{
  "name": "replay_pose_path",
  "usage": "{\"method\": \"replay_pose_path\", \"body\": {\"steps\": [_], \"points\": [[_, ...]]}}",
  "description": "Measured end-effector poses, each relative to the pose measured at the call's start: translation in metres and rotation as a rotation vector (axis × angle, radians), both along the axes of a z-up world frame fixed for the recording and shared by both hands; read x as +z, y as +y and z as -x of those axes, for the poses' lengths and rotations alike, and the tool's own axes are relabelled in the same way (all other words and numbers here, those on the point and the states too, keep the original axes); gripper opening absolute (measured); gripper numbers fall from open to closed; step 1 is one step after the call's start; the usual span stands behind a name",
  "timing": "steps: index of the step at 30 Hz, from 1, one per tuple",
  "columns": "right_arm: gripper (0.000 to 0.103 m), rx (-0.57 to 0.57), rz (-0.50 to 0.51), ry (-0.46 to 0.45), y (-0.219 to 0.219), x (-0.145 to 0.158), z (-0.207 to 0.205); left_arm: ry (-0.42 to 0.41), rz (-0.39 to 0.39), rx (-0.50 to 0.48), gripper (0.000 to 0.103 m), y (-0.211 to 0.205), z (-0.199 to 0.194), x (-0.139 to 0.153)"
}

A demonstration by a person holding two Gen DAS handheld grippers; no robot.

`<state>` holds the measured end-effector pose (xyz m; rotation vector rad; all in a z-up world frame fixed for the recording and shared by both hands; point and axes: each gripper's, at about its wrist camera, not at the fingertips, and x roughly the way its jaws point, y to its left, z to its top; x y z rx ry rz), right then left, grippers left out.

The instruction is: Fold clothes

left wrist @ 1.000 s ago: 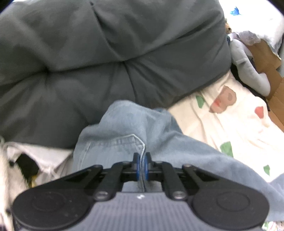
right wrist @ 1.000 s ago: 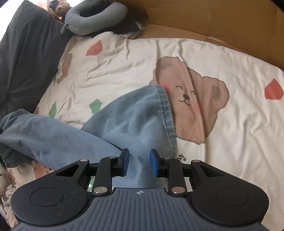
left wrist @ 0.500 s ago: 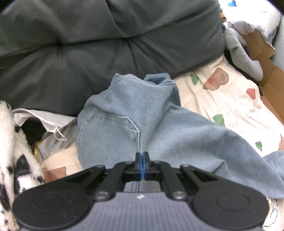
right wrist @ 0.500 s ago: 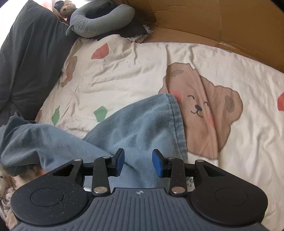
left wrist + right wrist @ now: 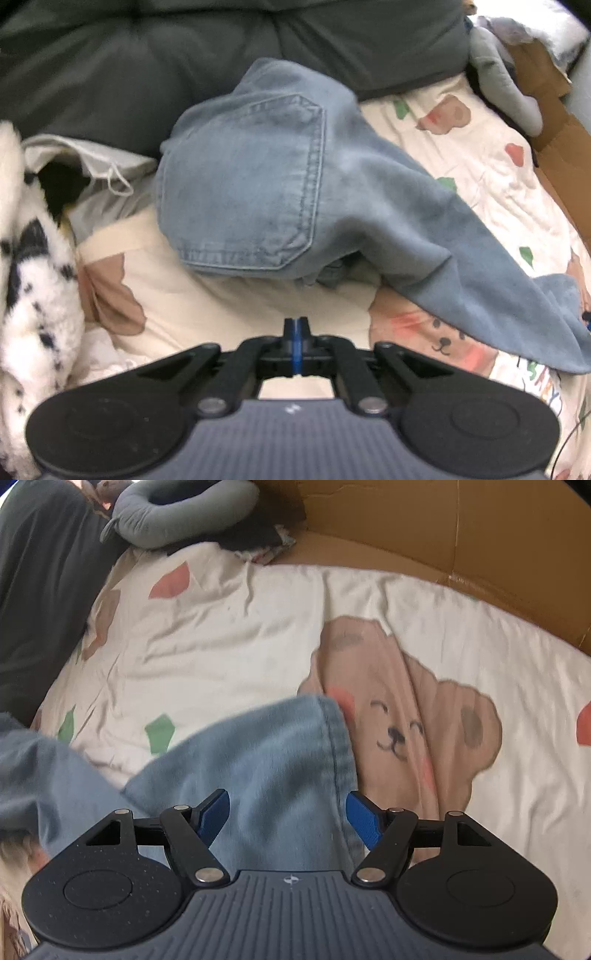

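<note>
A pair of light blue jeans lies crumpled on the bear-print sheet, back pocket up, one leg trailing to the right. My left gripper is shut with nothing between its pads. It hangs over bare sheet just short of the jeans' waist. In the right wrist view the jeans' leg end lies under my right gripper. Its jaws are opening, the denim hem lies between the blue pads, and they do not press on it.
A dark grey duvet bulks behind the jeans. A white spotted fluffy item and grey and white clothes lie to the left. A grey neck pillow and a cardboard wall border the sheet's far side.
The left gripper, earlier pinched on the denim, has drawn back and the jeans now lie free ahead of it. The right jaws have spread wider over the leg end.
</note>
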<state>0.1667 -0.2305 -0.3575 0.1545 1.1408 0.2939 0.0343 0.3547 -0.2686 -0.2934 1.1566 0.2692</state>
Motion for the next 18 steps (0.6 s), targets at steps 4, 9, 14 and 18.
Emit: {"method": "replay_pose_path", "body": {"steps": [4, 9, 14, 18], "points": [[0.075, 0.024, -0.005, 0.009, -0.006, 0.004, 0.017, -0.018, -0.012, 0.042, 0.030, 0.009, 0.000, -0.016], [0.075, 0.077, -0.001, 0.031, -0.009, 0.007, 0.040, -0.103, 0.018, 0.121, 0.063, 0.022, 0.000, -0.025], [0.076, 0.116, -0.009, 0.046, -0.009, 0.006, 0.055, -0.125, 0.030, 0.144, 0.067, 0.020, -0.006, -0.041], [0.076, 0.124, -0.015, 0.069, -0.008, 0.000, 0.060, -0.162, 0.056, 0.145, 0.067, 0.015, -0.012, -0.055]]}}
